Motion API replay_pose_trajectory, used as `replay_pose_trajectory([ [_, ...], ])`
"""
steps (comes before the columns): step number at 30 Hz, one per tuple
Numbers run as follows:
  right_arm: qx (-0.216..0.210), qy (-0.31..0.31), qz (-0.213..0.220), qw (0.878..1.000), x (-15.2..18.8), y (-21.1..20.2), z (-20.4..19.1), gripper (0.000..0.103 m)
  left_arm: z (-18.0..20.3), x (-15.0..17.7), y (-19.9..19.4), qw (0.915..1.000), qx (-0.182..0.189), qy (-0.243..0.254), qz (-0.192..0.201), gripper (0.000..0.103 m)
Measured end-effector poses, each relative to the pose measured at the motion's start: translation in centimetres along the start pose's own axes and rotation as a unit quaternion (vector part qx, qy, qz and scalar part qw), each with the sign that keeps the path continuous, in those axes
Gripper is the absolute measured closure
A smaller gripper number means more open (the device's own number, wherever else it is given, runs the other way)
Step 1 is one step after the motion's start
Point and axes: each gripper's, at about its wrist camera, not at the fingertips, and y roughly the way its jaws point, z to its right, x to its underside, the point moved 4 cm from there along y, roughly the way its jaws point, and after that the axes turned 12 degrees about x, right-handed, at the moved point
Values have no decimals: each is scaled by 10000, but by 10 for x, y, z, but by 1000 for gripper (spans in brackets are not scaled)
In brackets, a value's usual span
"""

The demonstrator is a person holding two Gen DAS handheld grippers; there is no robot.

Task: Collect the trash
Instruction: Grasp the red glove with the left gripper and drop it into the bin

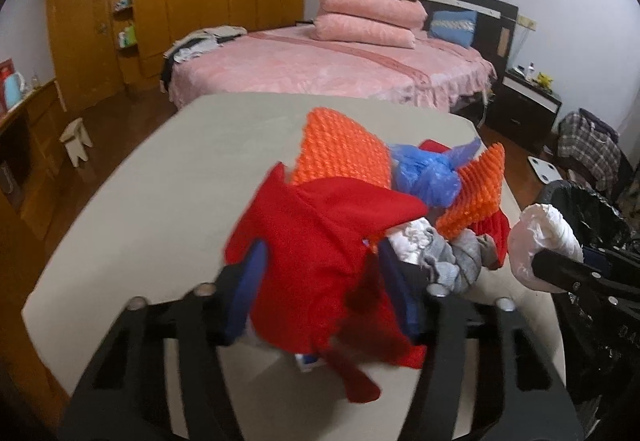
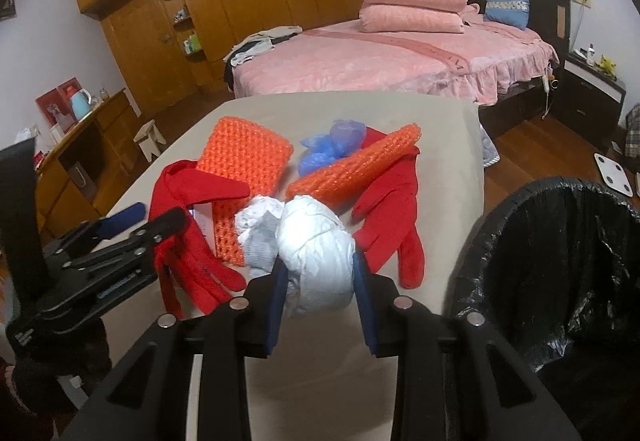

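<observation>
On the beige table [image 1: 120, 201] lies a heap: two red gloves, two orange mesh pieces [image 2: 248, 157], a blue plastic bag [image 2: 332, 145] and grey-white crumpled stuff [image 2: 260, 237]. My left gripper [image 1: 322, 253] has the near red glove [image 1: 320, 241] bunched between its blue pads, which touch it on both sides; from the right wrist view this gripper [image 2: 158, 217] comes in from the left. My right gripper [image 2: 318, 273] is shut on a white crumpled wad [image 2: 316, 261], held just above the table's near edge. The other red glove [image 2: 392, 217] lies flat to the right.
A bin with a black liner [image 2: 560, 261] stands open right beside the table's right edge. Behind the table is a pink bed [image 2: 380, 57] and a wooden wardrobe [image 2: 240, 1]. A small stool [image 2: 150, 139] and a white scale [image 2: 614, 175] sit on the wood floor.
</observation>
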Motion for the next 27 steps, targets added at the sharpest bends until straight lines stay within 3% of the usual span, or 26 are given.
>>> replay_pose_trajectory([
  [5,-69,0,-14,10000,2,-4,-2,71,-3,-1,0,10000,55,19,73,92],
  [8,-109,-32,72,9999,1,-10,-2,71,-7,-3,-12,9998,-7,12,190,100],
  [14,-161,30,281,9995,-6,-26,3,71,-8,-9,-51,9983,-172,3,559,100],
  [19,-148,103,527,9984,-16,-48,12,71,4,-21,-83,9959,-80,120,890,100],
  [23,-52,196,728,9971,-22,-69,27,71,31,-29,-100,9939,254,266,1037,100],
  [27,167,340,847,9957,-20,-88,49,71,77,-33,-105,9904,812,433,1032,100],
])
